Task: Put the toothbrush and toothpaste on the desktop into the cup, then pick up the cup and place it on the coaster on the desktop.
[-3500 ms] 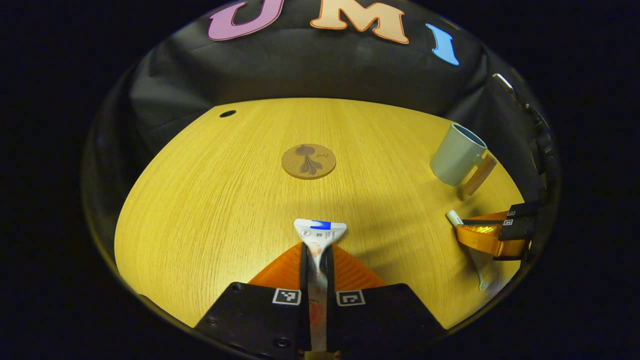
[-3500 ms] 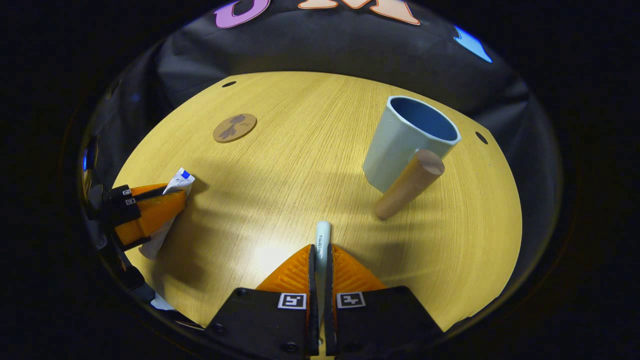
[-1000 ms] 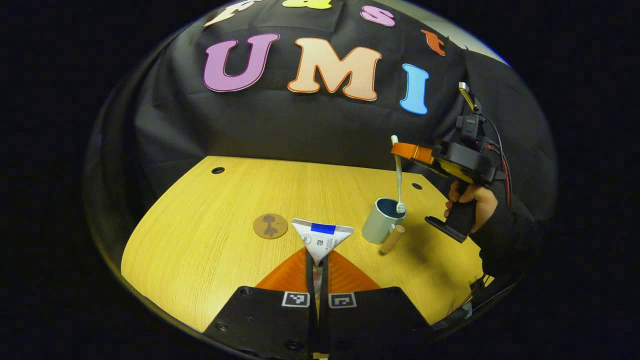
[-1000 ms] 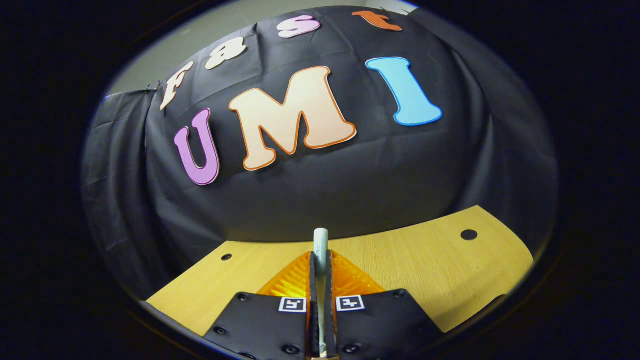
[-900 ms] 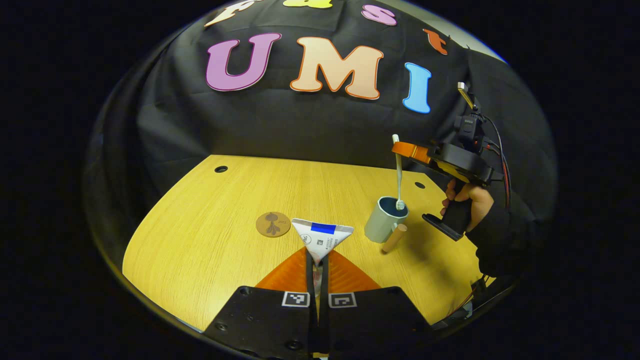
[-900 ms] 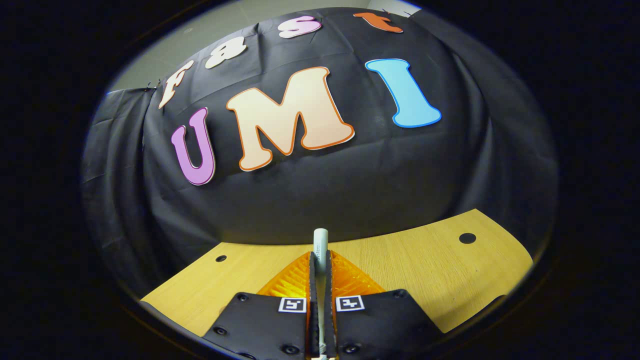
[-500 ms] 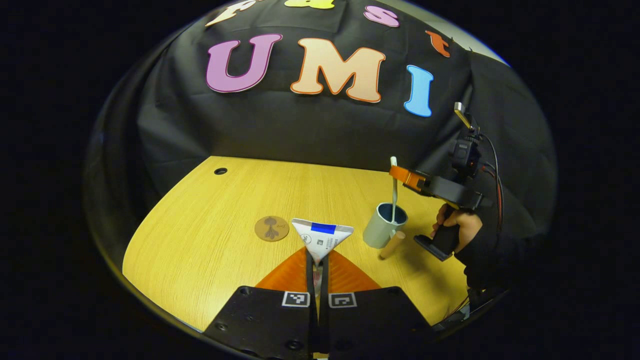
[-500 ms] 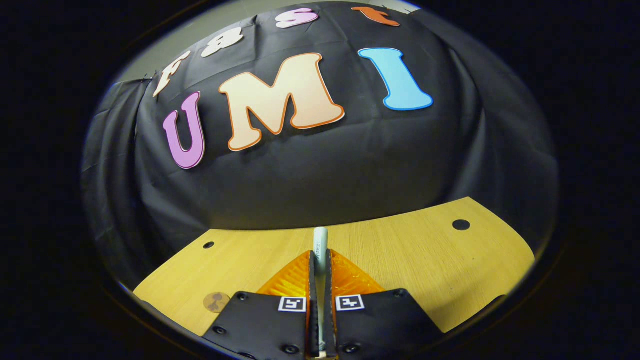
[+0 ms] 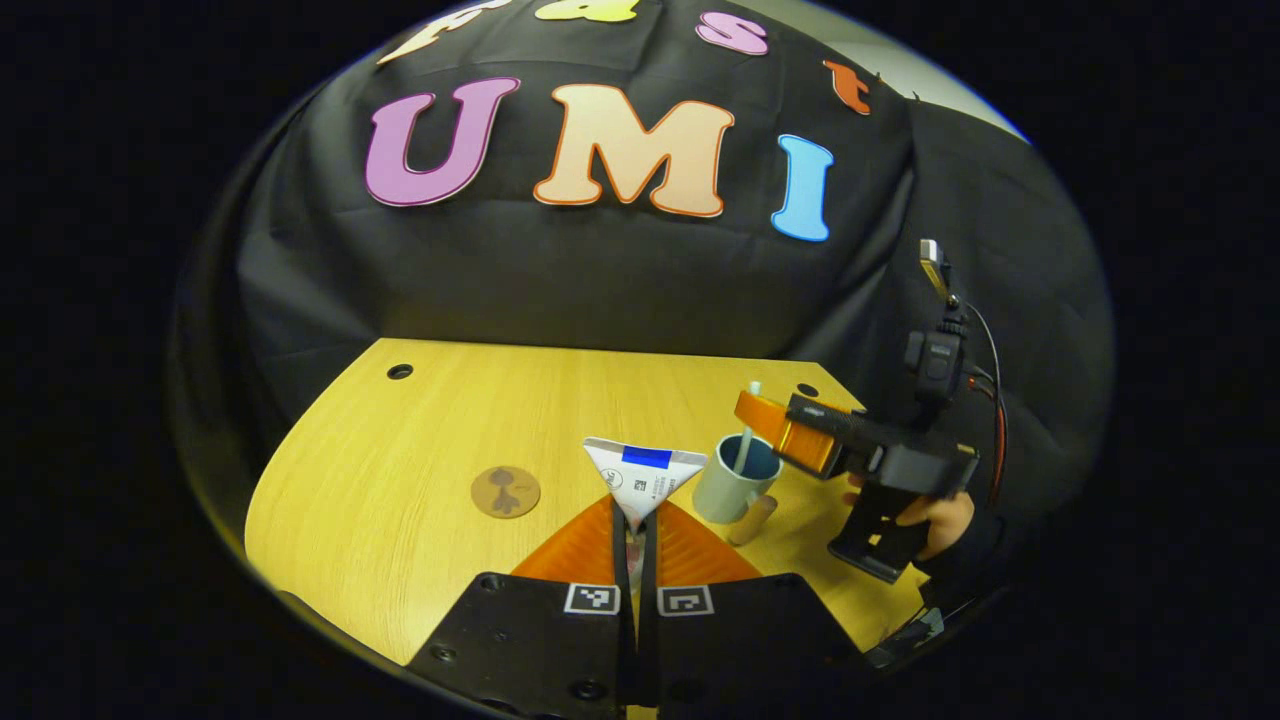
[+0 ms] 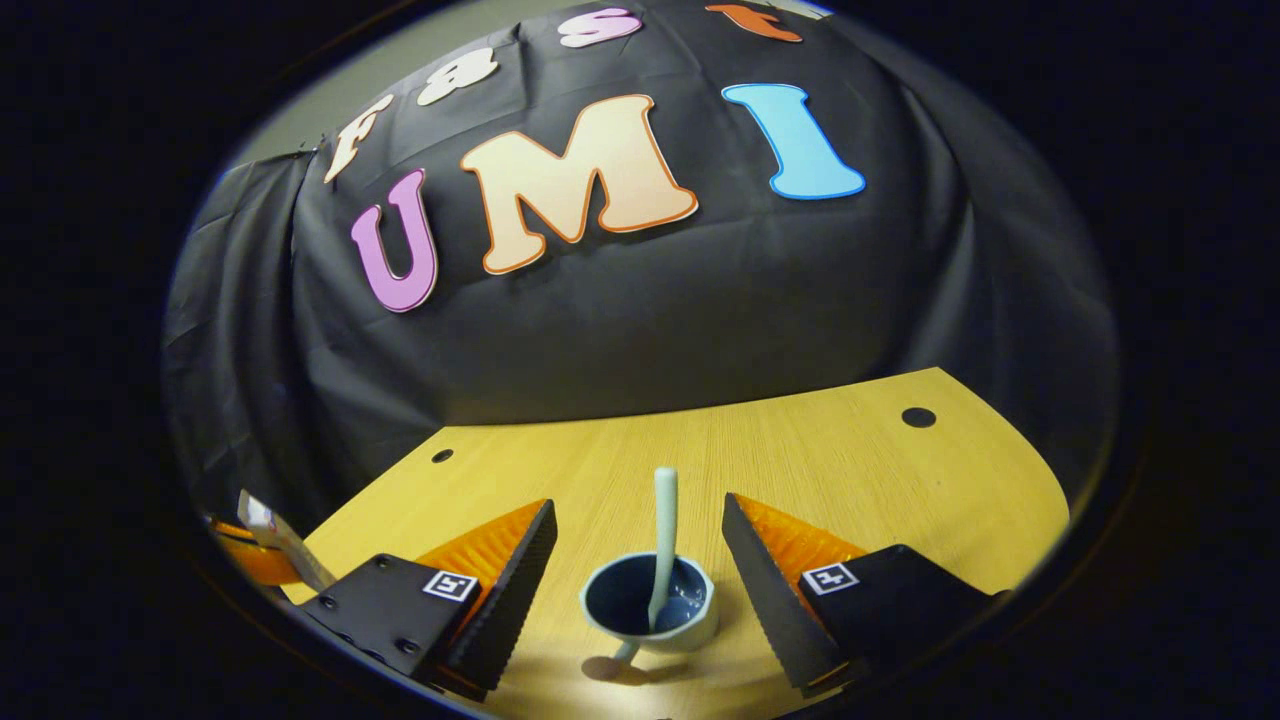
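Right gripper (image 10: 640,560) now has its jaws spread wide, straddling the cup (image 10: 650,605) from above; half a second ago they were pinched on the toothbrush (image 10: 663,540), so it has just been released. The toothbrush stands in the cup, handle up, leaning on the rim, so that half of the loading looks done. Left gripper (image 9: 637,535) is pressed together on the toothpaste tube (image 9: 643,478), held in the air just left of the cup (image 9: 735,482); likely next in. The cork coaster (image 9: 505,492) lies bare on the desktop (image 9: 400,470), further left, apart from the cup. Count: one cup with one wooden handle (image 9: 750,520), one toothbrush, one toothpaste tube, one coaster, two grippers.
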{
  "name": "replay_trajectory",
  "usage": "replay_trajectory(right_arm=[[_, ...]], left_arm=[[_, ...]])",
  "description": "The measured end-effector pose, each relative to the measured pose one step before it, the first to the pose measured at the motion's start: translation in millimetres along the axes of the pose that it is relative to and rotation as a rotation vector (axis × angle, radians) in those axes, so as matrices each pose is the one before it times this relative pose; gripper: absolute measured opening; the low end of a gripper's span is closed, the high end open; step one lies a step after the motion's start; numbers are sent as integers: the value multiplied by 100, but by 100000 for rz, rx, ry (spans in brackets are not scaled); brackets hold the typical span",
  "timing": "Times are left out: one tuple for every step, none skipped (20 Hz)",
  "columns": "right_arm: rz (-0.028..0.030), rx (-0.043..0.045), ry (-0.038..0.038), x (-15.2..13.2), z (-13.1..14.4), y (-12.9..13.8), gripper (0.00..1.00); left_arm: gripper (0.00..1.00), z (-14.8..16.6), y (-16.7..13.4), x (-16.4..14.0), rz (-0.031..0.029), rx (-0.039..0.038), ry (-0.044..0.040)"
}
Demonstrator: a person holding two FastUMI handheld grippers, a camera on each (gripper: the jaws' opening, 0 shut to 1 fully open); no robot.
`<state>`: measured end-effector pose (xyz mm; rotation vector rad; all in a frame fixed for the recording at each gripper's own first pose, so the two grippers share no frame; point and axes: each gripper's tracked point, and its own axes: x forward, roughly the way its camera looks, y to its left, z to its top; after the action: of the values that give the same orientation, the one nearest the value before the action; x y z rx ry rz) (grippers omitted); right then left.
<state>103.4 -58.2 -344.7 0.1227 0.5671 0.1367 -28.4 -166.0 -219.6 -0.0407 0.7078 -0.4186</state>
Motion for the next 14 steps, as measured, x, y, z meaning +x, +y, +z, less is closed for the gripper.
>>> replay_trajectory(right_arm=[[-538,-785,509,-944,-427,-457,99],[-398,-389,706,-994,-596,-386,99],[-575,-102,655,-913,-482,-510,99],[-535,166,1015,-896,-578,-507,99],[-341,295,1047,-753,-558,-386,99],[-742,145,1053,-831,-556,-535,99],[-651,0,965,-614,-494,-421,99],[-649,53,993,-693,-560,-402,99],[-308,228,807,-411,-415,-304,99],[-639,76,756,-472,-435,-350,99],[-324,517,753,-350,-306,-263,99],[-501,698,309,-565,-244,-282,95],[-559,547,55,-309,-103,-276,99],[-592,517,228,-421,-258,-305,99]], left_arm=[[0,416,-369,450,-1239,719,-394],[0,428,-465,401,-1323,697,-466],[0,556,-455,422,-1361,736,-1035],[0,494,-459,465,-1355,582,-452],[0,377,-389,461,-1232,389,-604],[0,568,-494,638,-1296,340,-610],[0,399,-380,514,-1071,436,-489],[0,437,-385,591,-934,440,-632],[0,432,-474,535,-1041,488,-727],[0,606,-431,589,-1003,386,-921],[0,397,-375,674,-1015,276,-712],[0,412,-432,645,-1036,5,-525],[0,194,-359,729,-938,-340,-431],[0,51,-397,668,-803,-214,414]])
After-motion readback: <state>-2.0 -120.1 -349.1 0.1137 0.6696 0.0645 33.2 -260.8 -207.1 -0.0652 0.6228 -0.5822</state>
